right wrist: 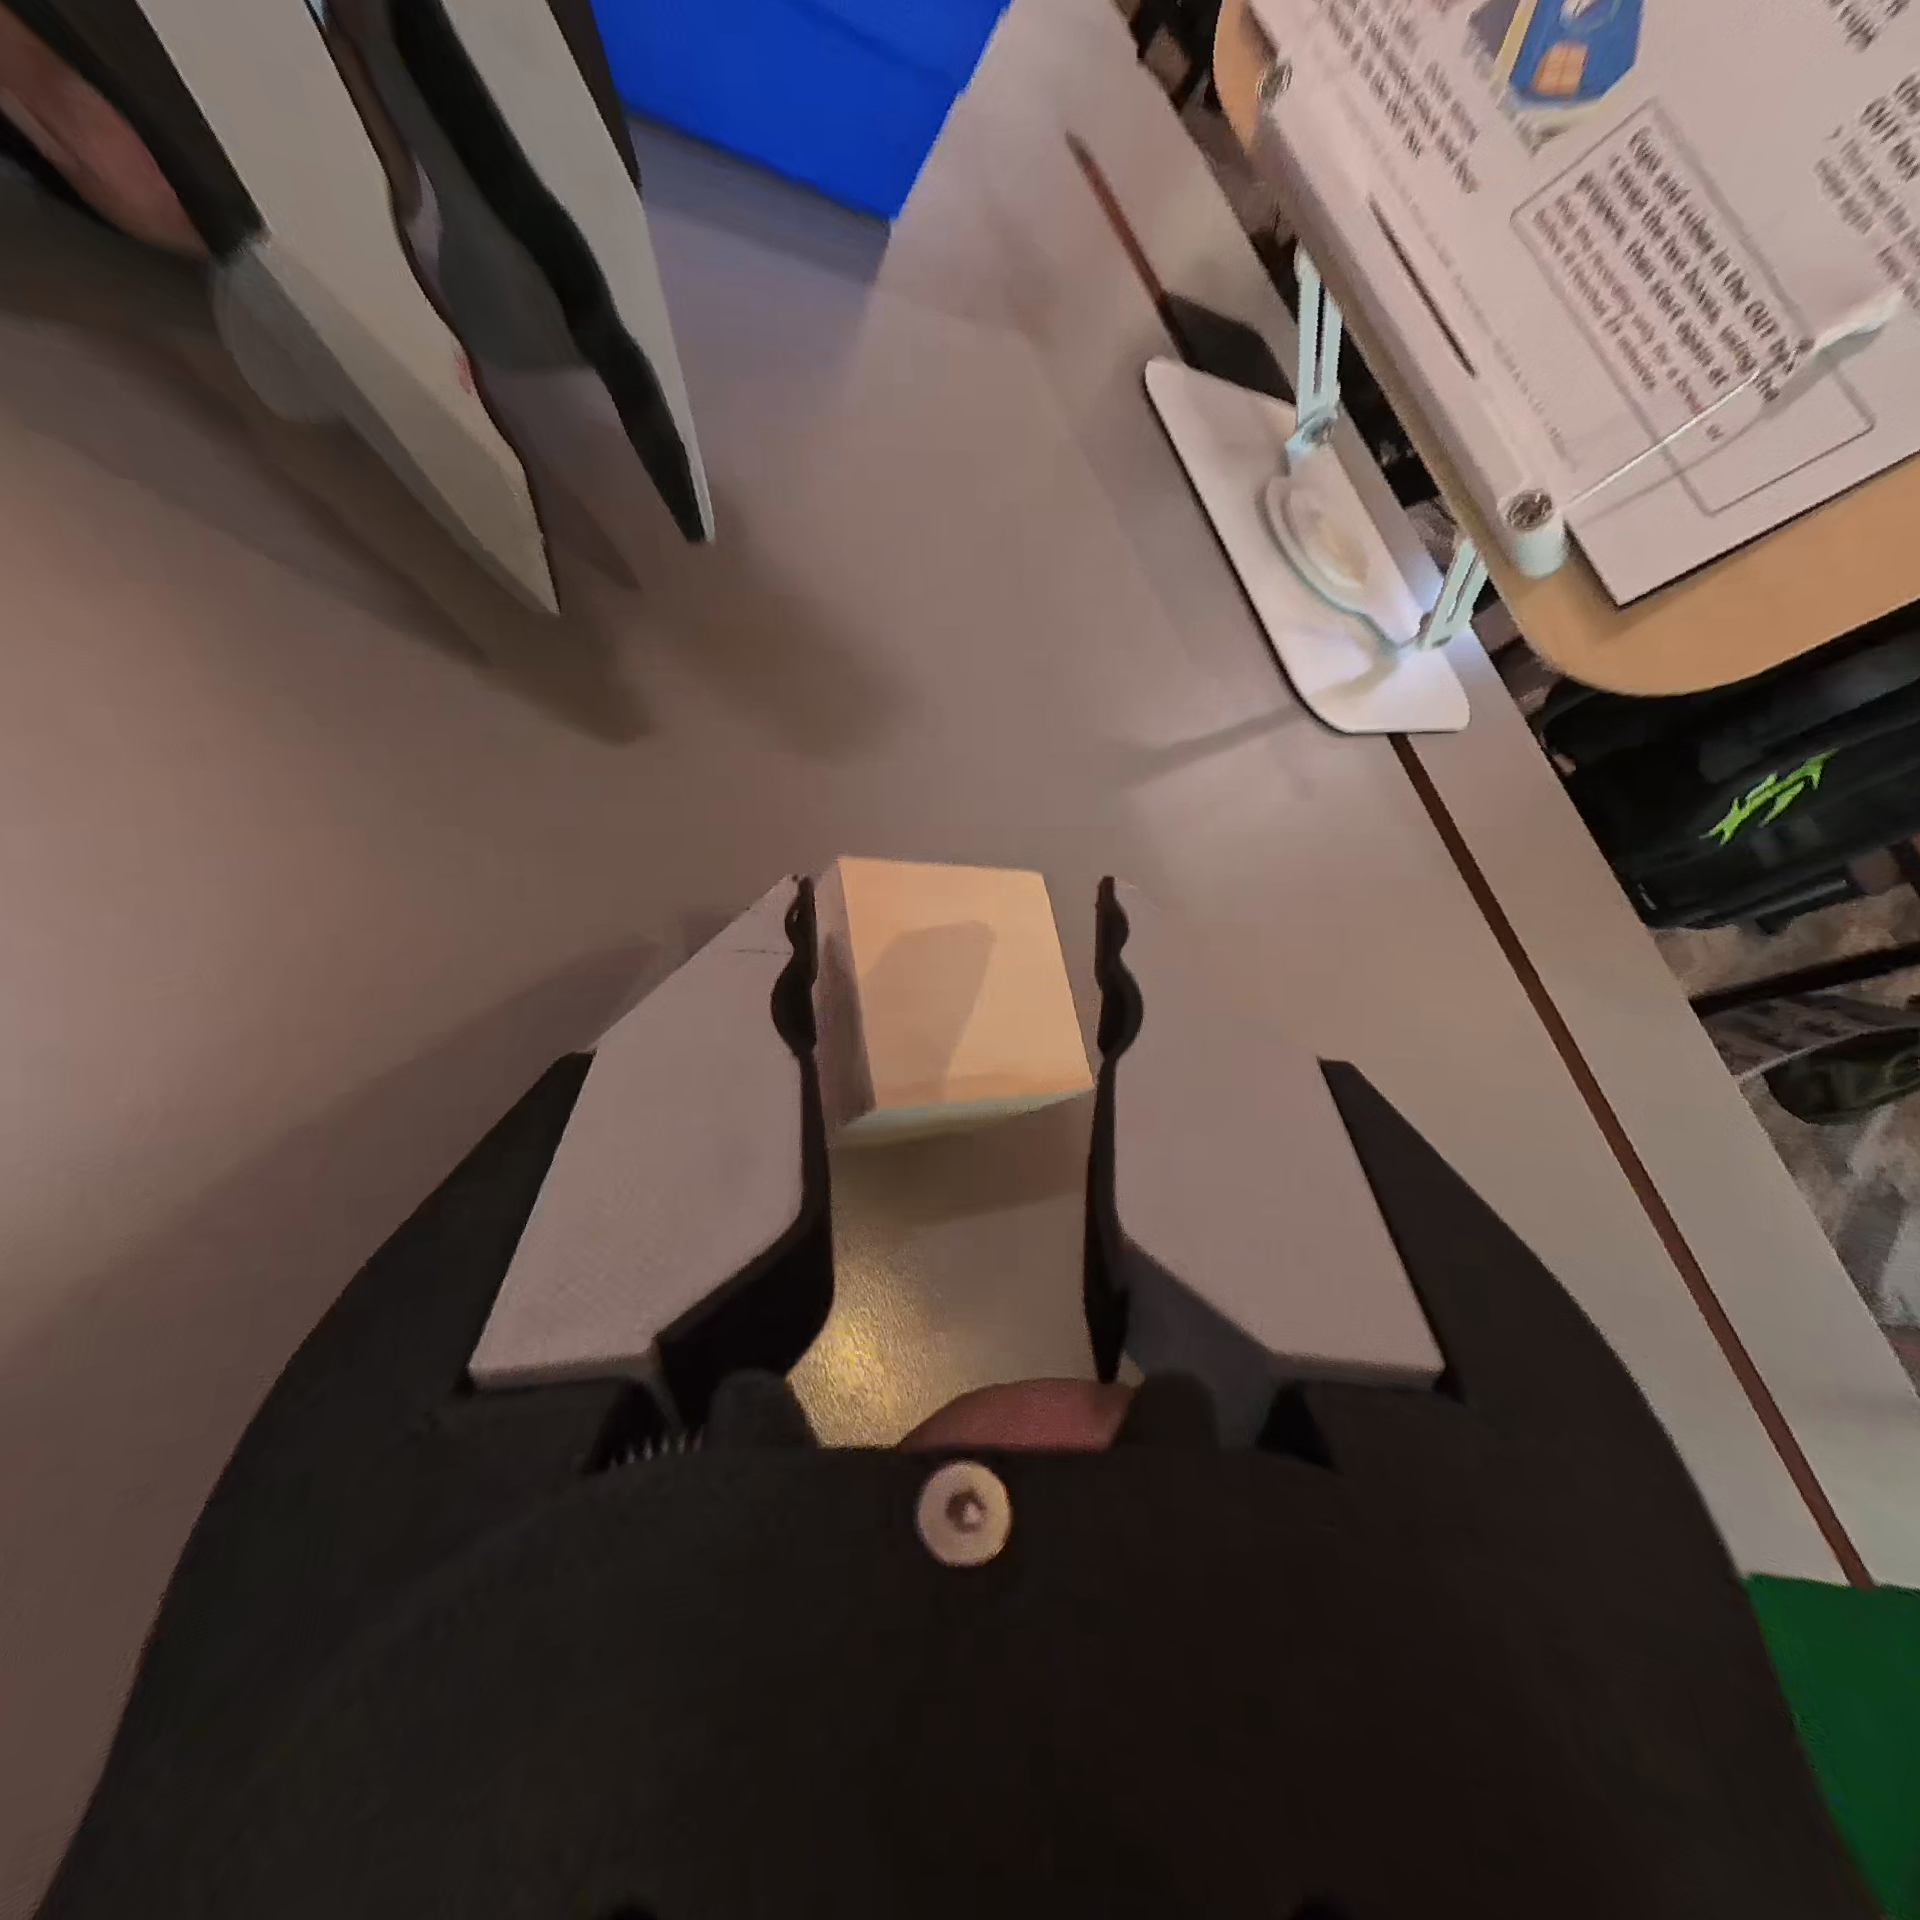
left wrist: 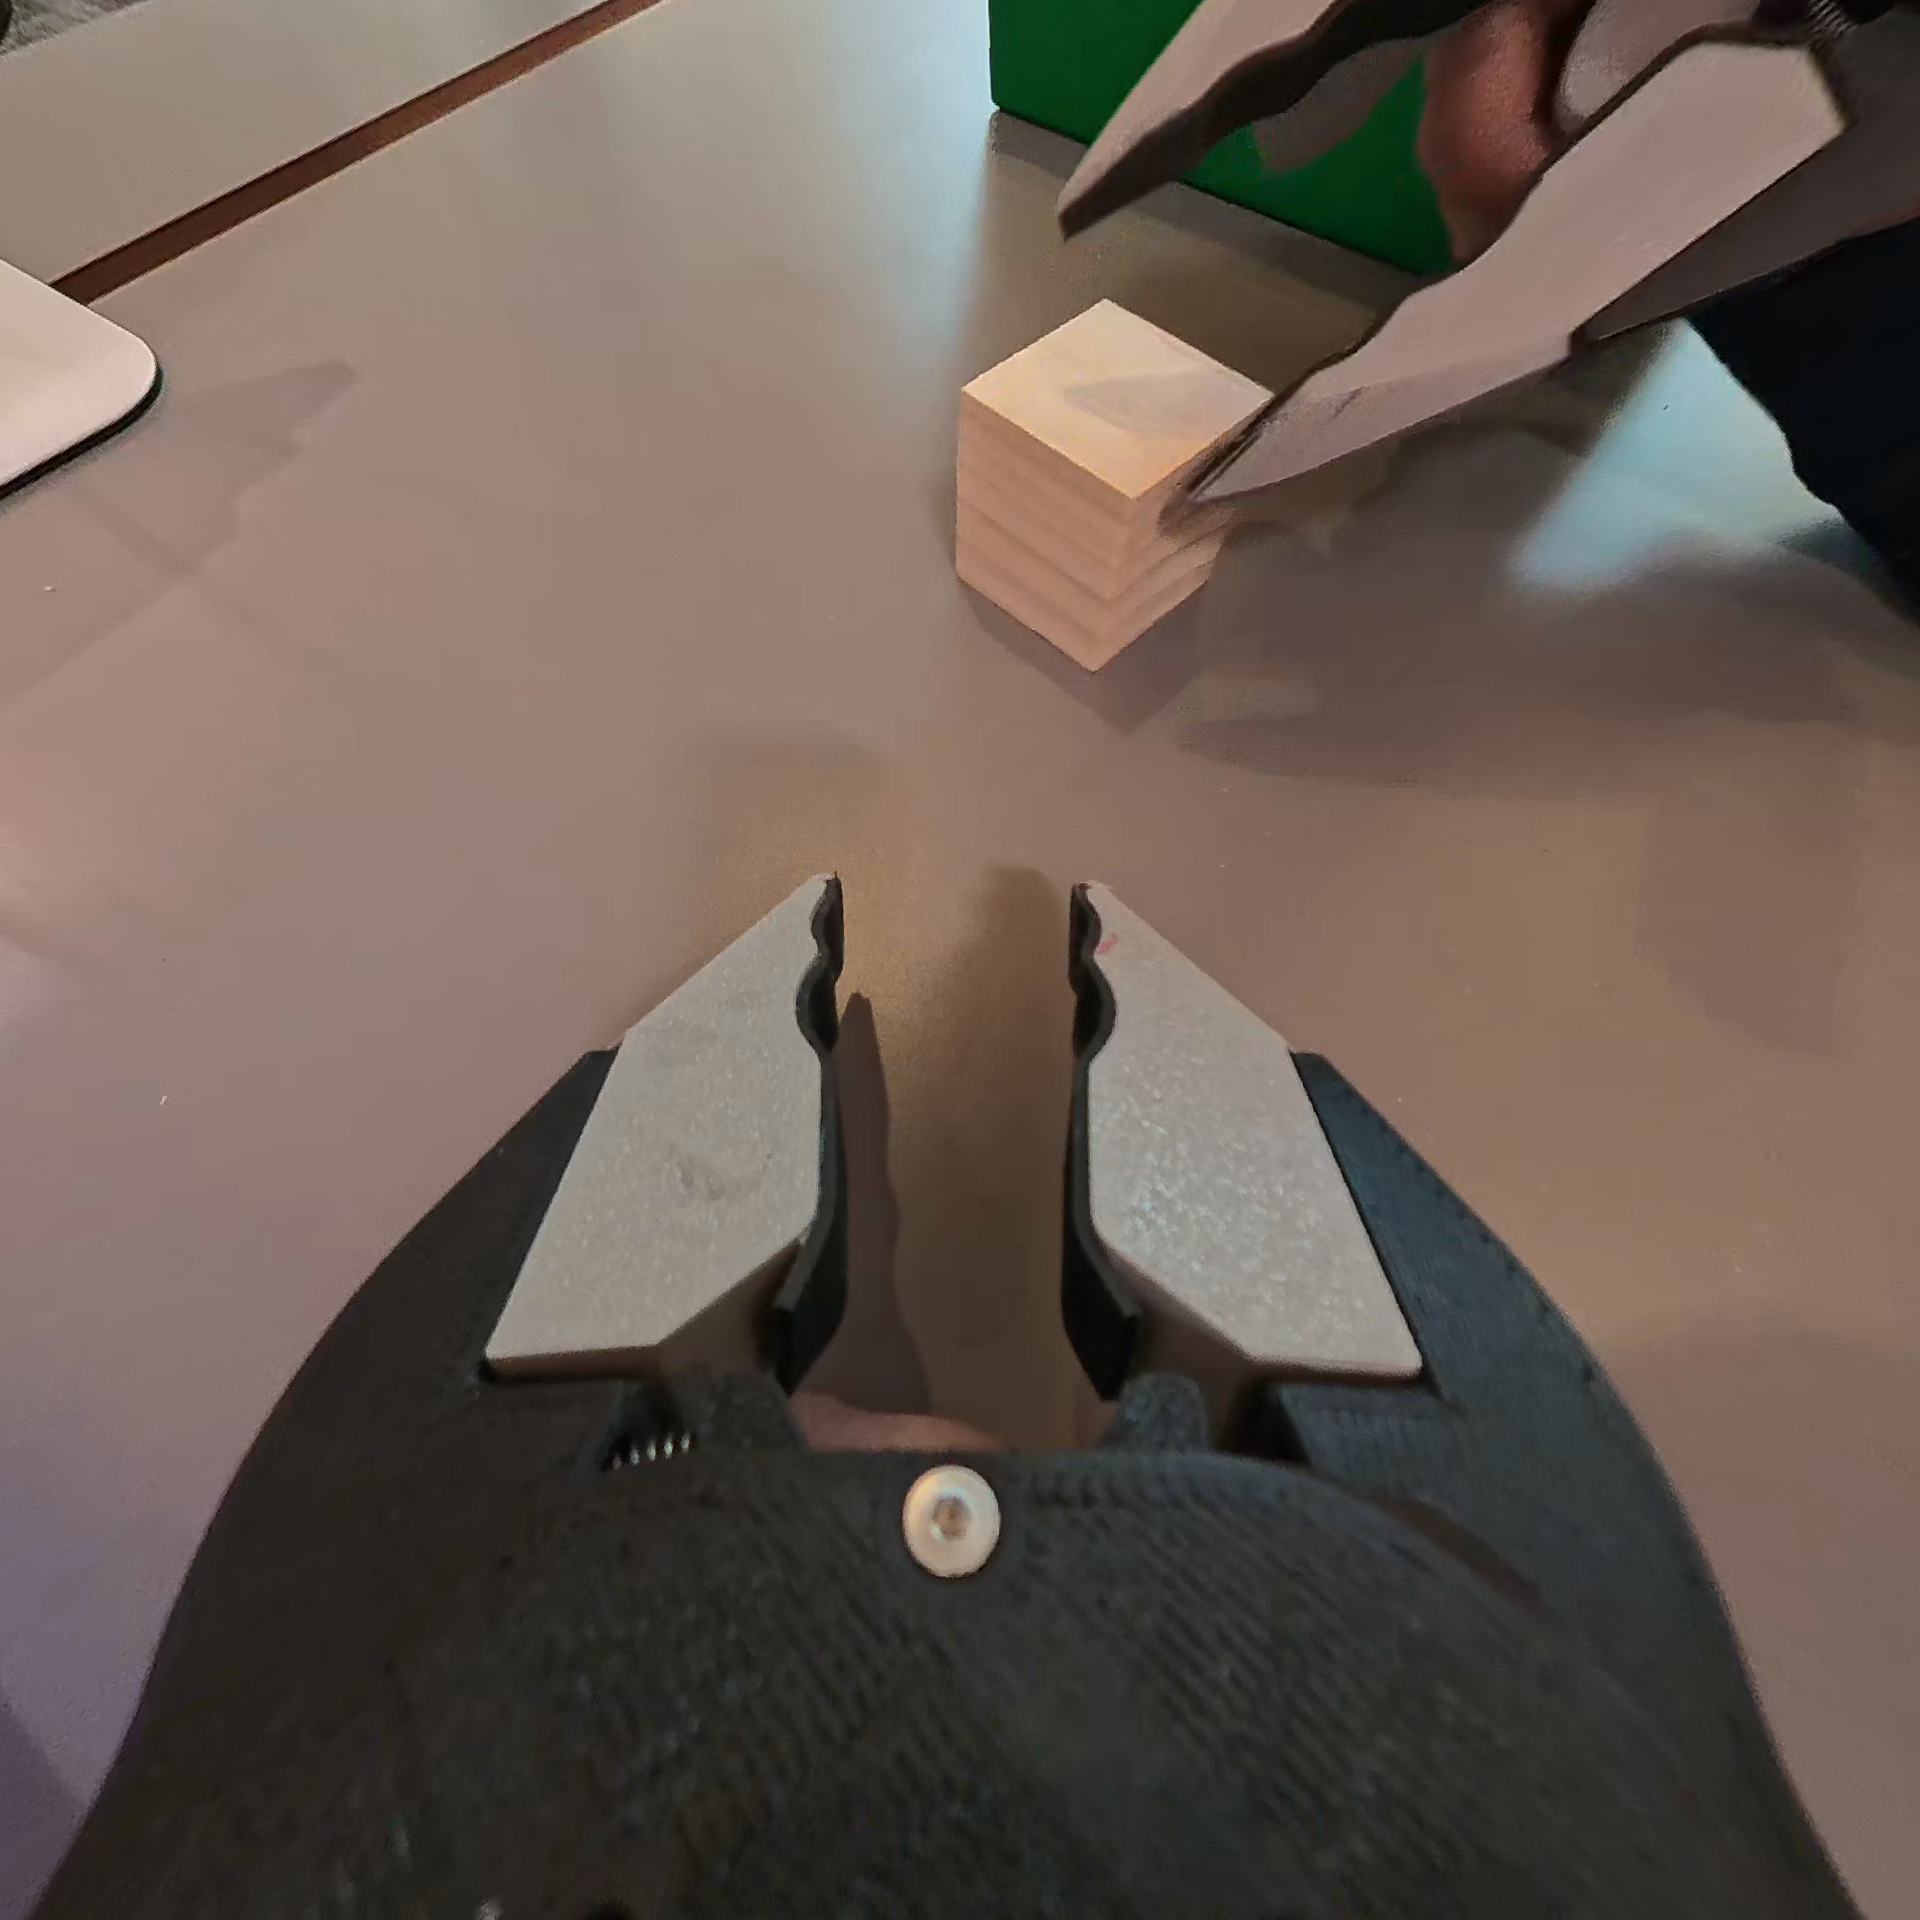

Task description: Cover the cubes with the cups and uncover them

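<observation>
The right gripper [right wrist: 951, 894] straddles the pale wooden cube [right wrist: 951, 997] on the grey counter [right wrist: 416, 831], pads not yet pressing, so uneven closing could skew it; the left gripper [left wrist: 956, 899] hovers open, empty.

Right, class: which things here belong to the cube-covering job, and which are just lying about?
Job: wooden cube; right tongs straddling it; left tongs, empty. No cup in view.

Lying about: green box; blue box; white stand; printed sheet.
</observation>
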A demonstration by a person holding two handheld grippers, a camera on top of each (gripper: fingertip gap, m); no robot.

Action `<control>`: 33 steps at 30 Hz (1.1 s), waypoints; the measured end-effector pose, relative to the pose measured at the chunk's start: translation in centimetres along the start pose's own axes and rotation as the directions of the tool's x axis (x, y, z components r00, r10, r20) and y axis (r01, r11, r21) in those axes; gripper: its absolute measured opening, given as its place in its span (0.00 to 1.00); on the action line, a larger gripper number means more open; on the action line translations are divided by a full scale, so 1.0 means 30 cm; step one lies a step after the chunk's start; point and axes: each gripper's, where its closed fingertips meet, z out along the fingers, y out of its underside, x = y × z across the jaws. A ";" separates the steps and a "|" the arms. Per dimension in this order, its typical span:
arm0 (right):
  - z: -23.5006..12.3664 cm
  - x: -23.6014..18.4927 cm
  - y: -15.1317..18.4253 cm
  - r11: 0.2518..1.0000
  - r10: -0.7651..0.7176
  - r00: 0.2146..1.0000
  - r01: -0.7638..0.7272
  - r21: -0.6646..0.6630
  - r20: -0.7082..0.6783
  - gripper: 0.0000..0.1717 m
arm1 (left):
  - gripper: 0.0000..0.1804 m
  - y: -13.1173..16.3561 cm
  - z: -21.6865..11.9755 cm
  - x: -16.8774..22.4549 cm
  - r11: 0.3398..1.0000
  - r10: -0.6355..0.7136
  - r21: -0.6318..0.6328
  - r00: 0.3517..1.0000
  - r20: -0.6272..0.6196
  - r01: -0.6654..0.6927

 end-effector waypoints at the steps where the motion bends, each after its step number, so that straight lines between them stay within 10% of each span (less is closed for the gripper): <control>1: -0.004 -0.005 -0.022 1.000 0.010 1.000 -0.010 0.030 0.005 0.30 | 0.23 0.000 0.000 0.000 1.000 -0.001 -0.001 1.000 -0.001 0.001; 9: 0.049 -0.109 -0.145 0.991 0.012 0.999 -0.018 0.130 0.044 0.26 | 0.23 0.002 0.001 0.000 1.000 -0.006 -0.005 1.000 -0.005 0.006; 18: 0.094 -0.124 0.005 0.980 -0.125 0.992 0.124 -0.156 0.003 0.24 | 0.23 -0.002 -0.004 -0.006 0.999 -0.032 0.008 0.999 -0.012 0.032; 33: 0.073 -0.141 -0.006 0.983 -0.139 0.990 0.143 -0.117 0.038 0.20 | 0.24 -0.004 -0.005 -0.010 0.998 -0.058 0.014 0.998 -0.025 0.058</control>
